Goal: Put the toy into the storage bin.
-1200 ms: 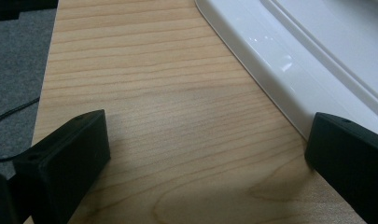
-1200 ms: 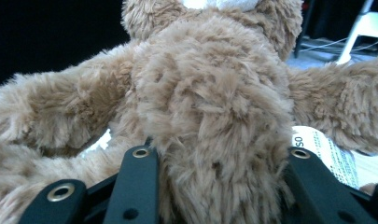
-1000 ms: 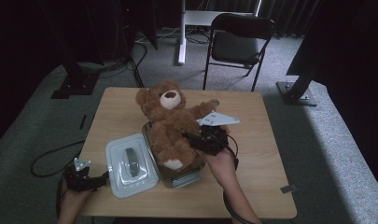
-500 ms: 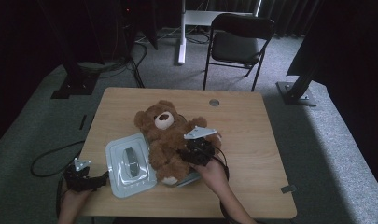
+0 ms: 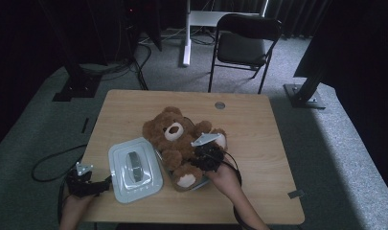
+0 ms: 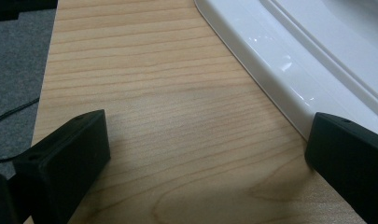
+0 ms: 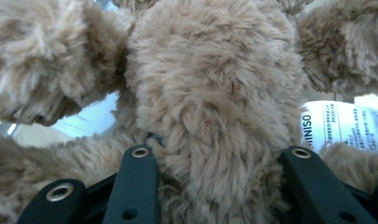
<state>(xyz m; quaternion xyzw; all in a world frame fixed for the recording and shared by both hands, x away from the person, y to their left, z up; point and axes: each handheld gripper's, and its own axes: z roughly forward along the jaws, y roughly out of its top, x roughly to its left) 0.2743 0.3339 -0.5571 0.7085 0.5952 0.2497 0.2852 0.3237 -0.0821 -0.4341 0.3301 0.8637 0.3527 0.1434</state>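
Teddy bear (image 5: 177, 143) lying in container (image 5: 197, 184), gripped by right gripper (image 5: 207, 157); lid (image 5: 134, 168) off, left gripper (image 5: 88, 184) wide beside it. Lidding seemingly left.

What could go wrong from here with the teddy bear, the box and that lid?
1. The right gripper is clamped on soft plush of the teddy bear; the fur could slip out or bunch.
2. The bear spills over the clear box beneath it, so limbs may hang over the rim and block closing.
3. The left gripper sits open at the edge of the white lid, near the table's front edge; a nudge could push it off.
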